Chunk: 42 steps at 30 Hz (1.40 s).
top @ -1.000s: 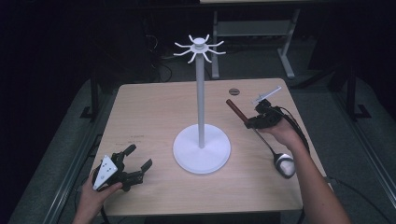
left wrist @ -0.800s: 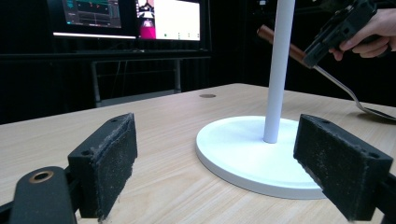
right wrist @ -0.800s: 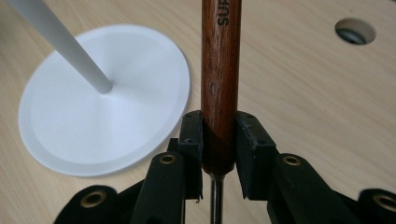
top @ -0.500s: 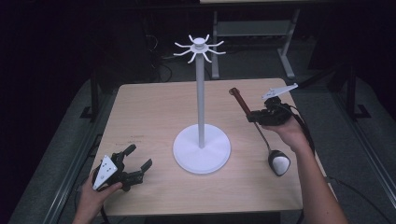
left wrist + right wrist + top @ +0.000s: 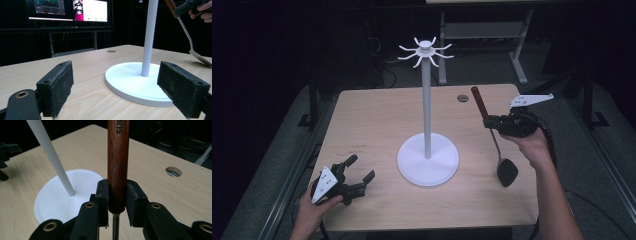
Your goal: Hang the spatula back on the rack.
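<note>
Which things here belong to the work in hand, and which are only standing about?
In the work, judging by the grip:
- wooden-handled metal spatula, clamped in the right gripper
- white stand with hooked top, the likely hanging place

Standing about:
- left gripper, open, resting on the table
- round cable hole in the wooden table

Looking down from high up over the whole tabletop (image 5: 377, 115), low and close along each tool, with the white stand (image 5: 427, 159) in all three views.
</note>
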Available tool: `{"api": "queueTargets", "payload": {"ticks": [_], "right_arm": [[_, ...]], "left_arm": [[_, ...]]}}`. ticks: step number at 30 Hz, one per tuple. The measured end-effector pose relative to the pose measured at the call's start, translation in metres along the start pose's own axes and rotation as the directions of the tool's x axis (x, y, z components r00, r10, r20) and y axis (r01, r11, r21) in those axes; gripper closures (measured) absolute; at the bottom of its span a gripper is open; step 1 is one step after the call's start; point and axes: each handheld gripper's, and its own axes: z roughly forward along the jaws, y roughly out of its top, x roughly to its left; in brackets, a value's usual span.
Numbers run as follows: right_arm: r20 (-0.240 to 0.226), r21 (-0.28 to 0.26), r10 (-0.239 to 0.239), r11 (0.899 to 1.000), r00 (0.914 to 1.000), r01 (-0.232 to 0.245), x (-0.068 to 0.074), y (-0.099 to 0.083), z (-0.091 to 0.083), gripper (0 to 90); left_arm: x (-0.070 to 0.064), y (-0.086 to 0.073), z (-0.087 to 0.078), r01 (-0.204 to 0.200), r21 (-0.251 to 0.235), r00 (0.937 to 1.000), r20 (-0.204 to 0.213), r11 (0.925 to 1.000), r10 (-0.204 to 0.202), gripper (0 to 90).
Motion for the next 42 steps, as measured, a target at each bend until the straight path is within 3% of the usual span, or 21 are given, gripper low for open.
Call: {"api": "queueTargets", "payload": {"ticks": [10,21,32,42], "right_arm": [[-0.045,-0.127,0.011,0.992,0.9989,-0.017,0.003,0.002,-0.020,73.3],[-0.058,-0.201,-0.016,0.980,0.9982,0.004,0.010,0.009,-0.030,73.3],[-0.101,-0.280,-0.084,0.959,0.9913,0.053,0.028,0.037,-0.044,73.2],[-0.171,-0.324,-0.147,0.942,0.9743,0.085,0.045,0.070,-0.050,73.2]], "left_arm": [[0.000,0.000,0.000,-0.001,-0.001,1.0000,-0.001,1.0000,0.001,12.8],[0.000,0.000,0.000,0.000,-0.002,1.0000,-0.002,1.0000,0.000,12.8],[0.001,0.000,0.000,-0.005,0.000,1.0000,-0.003,1.0000,0.005,12.8],[0.000,0.000,0.000,0.002,-0.003,1.0000,-0.006,1.0000,-0.002,12.8]]}}
